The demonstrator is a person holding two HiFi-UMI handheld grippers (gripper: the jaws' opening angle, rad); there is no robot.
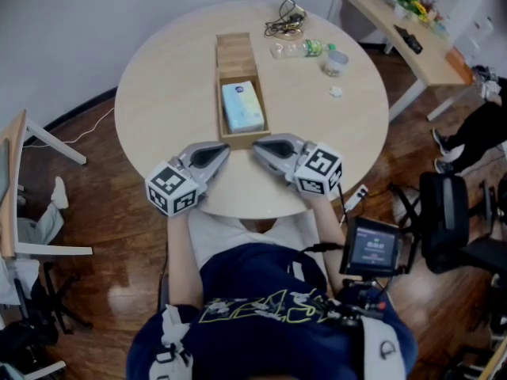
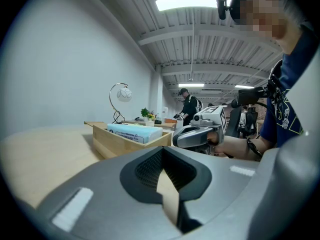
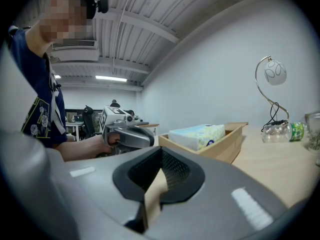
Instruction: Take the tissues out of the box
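Note:
A long wooden box (image 1: 236, 58) lies on the round table (image 1: 166, 93), and a pale blue tissue pack (image 1: 242, 106) fills its near compartment. My left gripper (image 1: 224, 150) rests just off the box's near left corner, jaws together and empty. My right gripper (image 1: 257, 147) sits at the near right corner, also shut on nothing. The two tips face each other, a small gap apart. In the left gripper view the tissue pack (image 2: 134, 131) shows above the box wall (image 2: 112, 143), with the right gripper (image 2: 197, 134) beside it. In the right gripper view the tissue pack (image 3: 197, 134) lies ahead to the right.
Beyond the box are a plastic bottle (image 1: 301, 49), a cup (image 1: 336, 60), a small white scrap (image 1: 336, 92) and a lamp base with cables (image 1: 285, 22). A second table (image 1: 404, 22) stands at the back right. Chairs stand around, and a person (image 2: 189, 104) stands far off.

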